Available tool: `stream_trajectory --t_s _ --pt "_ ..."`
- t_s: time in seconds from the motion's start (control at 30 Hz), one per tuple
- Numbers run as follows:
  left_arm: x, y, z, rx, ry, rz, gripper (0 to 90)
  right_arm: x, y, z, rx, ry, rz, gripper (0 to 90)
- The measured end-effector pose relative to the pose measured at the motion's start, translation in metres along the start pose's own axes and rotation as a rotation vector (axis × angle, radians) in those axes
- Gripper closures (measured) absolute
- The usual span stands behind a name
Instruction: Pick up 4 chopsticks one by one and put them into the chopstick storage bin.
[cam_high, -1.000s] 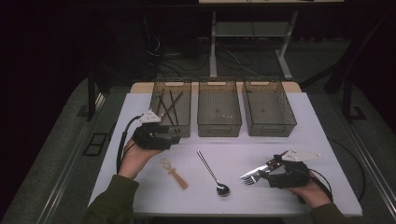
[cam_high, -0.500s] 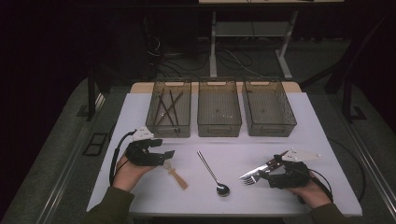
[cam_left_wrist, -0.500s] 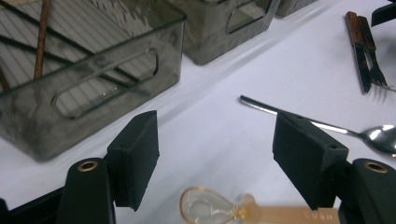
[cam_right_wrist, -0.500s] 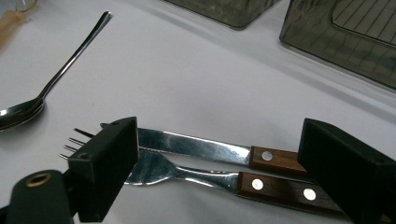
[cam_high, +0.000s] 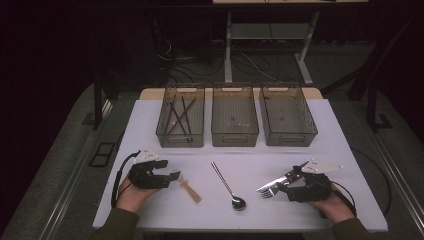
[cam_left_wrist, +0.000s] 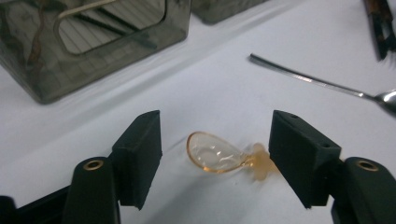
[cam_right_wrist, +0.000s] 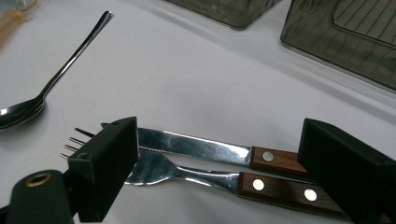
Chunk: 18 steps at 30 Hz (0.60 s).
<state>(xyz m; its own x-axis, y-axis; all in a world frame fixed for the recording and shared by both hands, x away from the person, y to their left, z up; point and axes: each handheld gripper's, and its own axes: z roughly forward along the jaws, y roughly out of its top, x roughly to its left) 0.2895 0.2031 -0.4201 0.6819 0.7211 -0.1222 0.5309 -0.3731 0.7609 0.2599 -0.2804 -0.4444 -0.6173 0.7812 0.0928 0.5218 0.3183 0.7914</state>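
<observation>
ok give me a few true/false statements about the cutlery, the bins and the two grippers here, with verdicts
1. The left gripper has its jaws open around the bowl of the amber plastic spoon. True.
2. The metal spoon lies inside the middle bin. False: it lies on the white table, between the two grippers.
3. The knife and the fork lie side by side between the right gripper's open jaws. True.
4. All three bins hold dark sticks. False: they show in the left bin; the right bin shows none.
5. The fork has a plastic blue handle. False: its handle is brown with rivets.
</observation>
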Motion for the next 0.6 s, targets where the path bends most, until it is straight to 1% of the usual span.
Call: stream_trajectory --t_s 0.17,0.27,0.33,0.4,0.43,0.6 --pt "0.004 -0.004 0.005 0.017 -0.008 -0.014 42.9 0.0 0.0 0.001 0.002 0.0 -0.005 12.2" --pt "0.005 -0.005 0.008 0.042 0.001 -0.005 47.0 0.0 0.0 0.001 0.003 0.0 -0.006 12.3" --pt "0.007 -0.006 0.01 0.049 0.0 -0.005 50.4 0.0 0.0 0.001 0.006 0.0 -0.006 12.2" --pt "0.007 -0.006 0.013 0.052 -0.002 -0.012 52.5 0.0 0.0 0.001 0.004 0.0 -0.008 12.3" --pt "0.008 -0.006 0.015 0.059 -0.003 -0.007 53.7 0.001 0.0 0.001 0.004 0.0 -0.007 12.2" --pt "0.01 -0.006 0.02 0.077 0.007 -0.007 57.0 0.001 0.0 0.001 0.007 -0.001 -0.007 12.3"
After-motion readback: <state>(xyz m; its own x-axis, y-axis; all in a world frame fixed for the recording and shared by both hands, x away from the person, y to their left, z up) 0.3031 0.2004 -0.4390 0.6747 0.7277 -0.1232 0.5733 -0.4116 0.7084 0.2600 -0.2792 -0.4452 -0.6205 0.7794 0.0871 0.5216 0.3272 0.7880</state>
